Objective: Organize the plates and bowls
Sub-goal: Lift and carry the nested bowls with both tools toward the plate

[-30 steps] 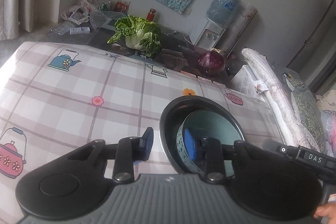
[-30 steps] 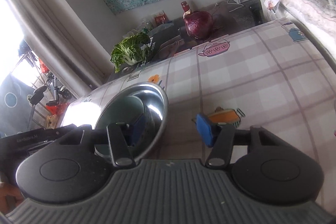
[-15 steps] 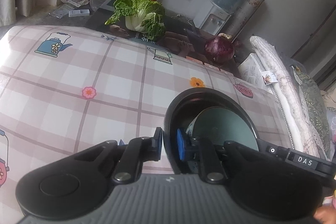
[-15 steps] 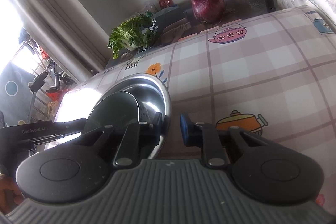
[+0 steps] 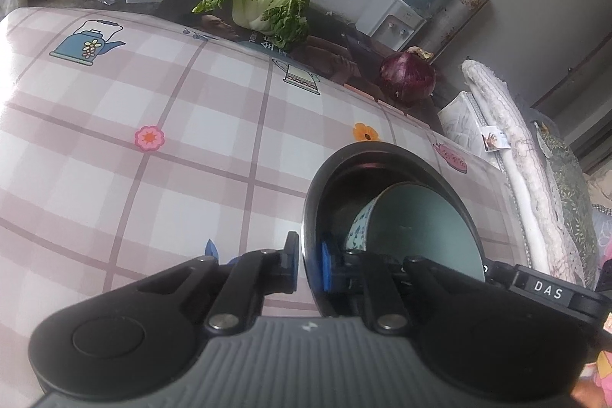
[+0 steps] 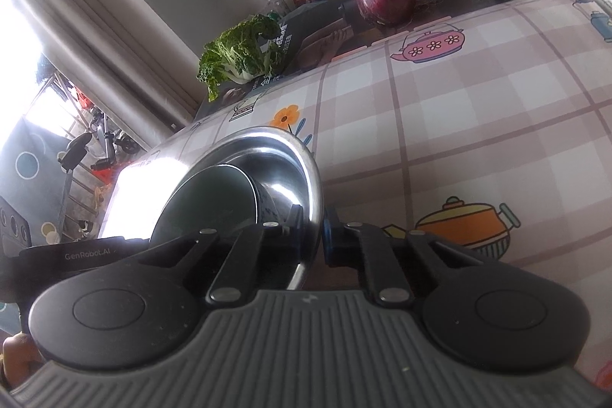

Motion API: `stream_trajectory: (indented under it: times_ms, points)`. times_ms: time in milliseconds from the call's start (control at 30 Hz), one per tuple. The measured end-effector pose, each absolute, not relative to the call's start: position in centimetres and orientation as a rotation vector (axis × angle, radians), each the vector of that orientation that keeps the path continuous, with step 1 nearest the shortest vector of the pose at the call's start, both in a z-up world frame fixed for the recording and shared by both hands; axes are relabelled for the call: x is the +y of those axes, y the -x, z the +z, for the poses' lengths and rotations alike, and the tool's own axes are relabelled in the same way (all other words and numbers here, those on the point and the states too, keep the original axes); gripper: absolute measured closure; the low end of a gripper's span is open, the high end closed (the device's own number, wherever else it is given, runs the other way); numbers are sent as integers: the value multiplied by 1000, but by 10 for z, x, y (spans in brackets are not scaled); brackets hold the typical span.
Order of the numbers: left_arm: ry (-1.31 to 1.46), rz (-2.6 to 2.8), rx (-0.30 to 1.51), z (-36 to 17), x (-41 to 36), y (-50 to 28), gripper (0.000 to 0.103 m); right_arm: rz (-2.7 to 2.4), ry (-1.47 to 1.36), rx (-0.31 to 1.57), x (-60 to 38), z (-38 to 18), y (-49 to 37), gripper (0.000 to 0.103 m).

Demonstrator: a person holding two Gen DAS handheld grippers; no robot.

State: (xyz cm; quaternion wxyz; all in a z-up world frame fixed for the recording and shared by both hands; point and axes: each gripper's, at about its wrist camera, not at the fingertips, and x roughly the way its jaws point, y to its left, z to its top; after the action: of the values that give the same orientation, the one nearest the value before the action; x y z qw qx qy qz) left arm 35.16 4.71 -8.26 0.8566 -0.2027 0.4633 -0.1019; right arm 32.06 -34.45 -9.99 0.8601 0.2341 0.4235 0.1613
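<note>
Gripping opposite sides of the steel bowl's (image 6: 302, 163) rim, both grippers have just closed, one pad inside and one outside the wall. The left gripper (image 5: 306, 264) clamps the rim on the bowl's left side; the right gripper (image 6: 311, 230) clamps it on the bowl's right side. Inside the steel bowl sits a smaller patterned bowl (image 5: 420, 228), tilted, with a pale green interior. The steel bowl is on the checked tablecloth (image 5: 153, 125), near its front edge. Beyond the bowl, past the cloth's far edge, a cabbage (image 5: 264, 2) stands to the left and a red onion (image 5: 407, 79) to the right. Farther back is a water dispenser (image 5: 405, 10).
</note>
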Motion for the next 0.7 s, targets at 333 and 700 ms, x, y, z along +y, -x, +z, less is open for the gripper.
stream_trajectory:
  times_ms: [333, 700]
  points:
    - [482, -207, 958, -84, 50, -351, 94, 345, -522, 882, -343, -107, -324, 94]
    - [493, -210, 951, -83, 51, -350, 95, 347, -535, 877, -345, -107, -322, 94]
